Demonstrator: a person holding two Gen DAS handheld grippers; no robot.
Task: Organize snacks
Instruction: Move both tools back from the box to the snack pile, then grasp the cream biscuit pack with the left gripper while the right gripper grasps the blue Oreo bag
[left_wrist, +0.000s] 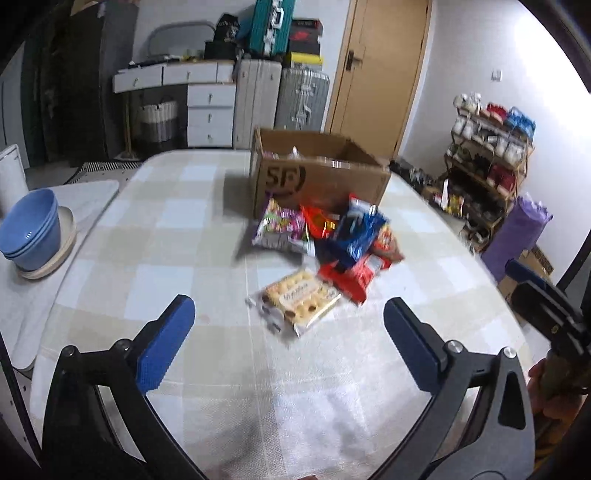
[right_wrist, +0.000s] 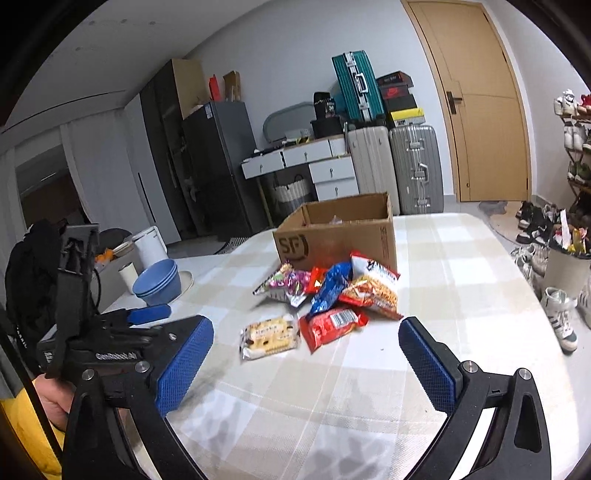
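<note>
On the checked table (right_wrist: 443, 295), everything is lying in relation to the open cardboard box (right_wrist: 343, 236) sitting near the far middle. Far to the left of the box, a stack of blue bowls (right_wrist: 159, 282) is resting on a pale plate, with a white roll (right_wrist: 127, 277) just beside it. Directly in front of the box, touching its front wall, a heap of snacks is piling up: a pink packet (right_wrist: 288, 282) at the left, a blue bag (right_wrist: 330, 288) leaning over the middle, an orange noodle pack (right_wrist: 373, 291) at the right, and a red packet (right_wrist: 330, 326) lying at the near edge of the heap. Nearer than the heap and a little left of the box's front, a biscuit pack (right_wrist: 269, 338) is lying flat, just beside the red packet. Something small is showing inside the box, too dim to name.

The left gripper (left_wrist: 290, 325) is hovering over the table on the near side of the biscuit pack, its blue pads spread wide with nothing between them. The right gripper (right_wrist: 306, 343) is hanging to the right of it, fingers likewise wide apart and holding nothing, with the biscuit pack and red packet lying between it and the box. Nothing is standing between either claw and the heap. Behind the box, suitcases (right_wrist: 395, 166) are standing against the wall.
</note>
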